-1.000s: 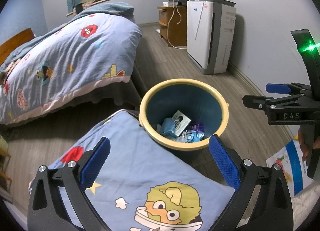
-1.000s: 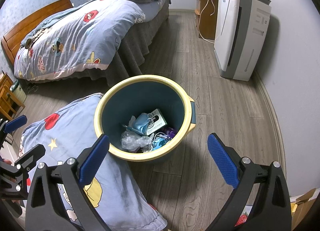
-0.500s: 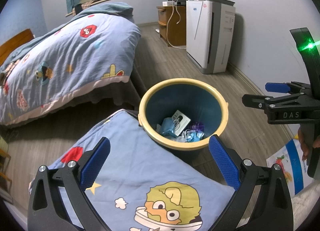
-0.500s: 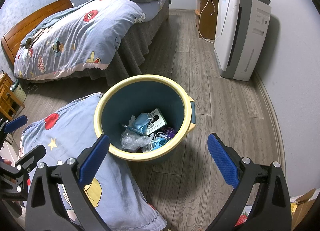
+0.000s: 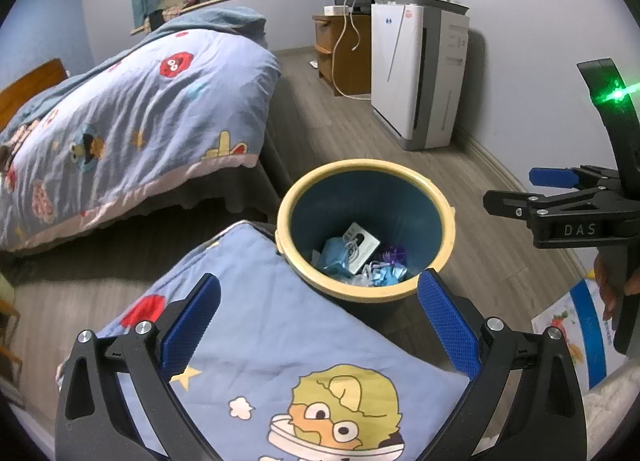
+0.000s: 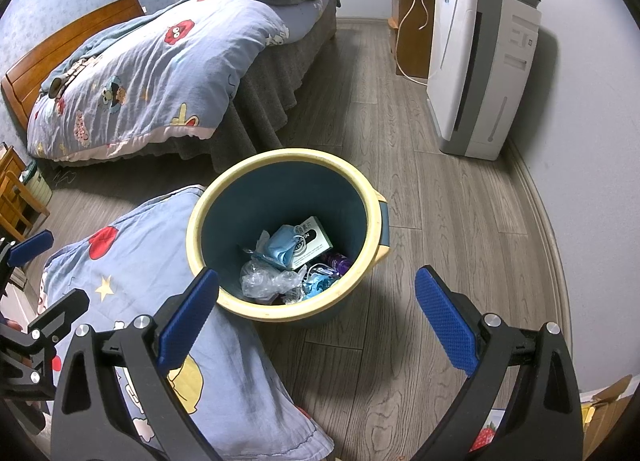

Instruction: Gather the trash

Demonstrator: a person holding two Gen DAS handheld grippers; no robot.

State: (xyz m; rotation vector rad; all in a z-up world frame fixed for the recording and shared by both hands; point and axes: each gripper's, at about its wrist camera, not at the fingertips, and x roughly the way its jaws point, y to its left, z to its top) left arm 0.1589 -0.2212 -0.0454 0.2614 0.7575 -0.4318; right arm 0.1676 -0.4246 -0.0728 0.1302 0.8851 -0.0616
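Both grippers are held above the floor [image 6: 420, 221] nr the trash bin [image 6: 208, 229], w/ nothing gripped. Left gripper [image 5: 318, 317]: jaws spread wide apart, empty, over a cartoon-print pillow [image 5: 280, 341] that lies against the bin's side. Right gripper [image 6: 316, 311]: jaws likewise wide apart, empty, over the bin's near rim and the floor. Trash is seen at the bottom of the bin: a crumpled blue mask [image 6: 282, 249], a small printed box [image 6: 312, 241], clear plastic wrap [image 6: 268, 281], a purple bit [image 6: 338, 261]. A bed [image 6: 140, 73] w/ matching quilt stands behind the bin; a white air purifier [image 6: 480, 73] is set along the wall. At the left-wrist view's right edge, fingers [image 5: 604, 281] are seen on the right gripper's handle.
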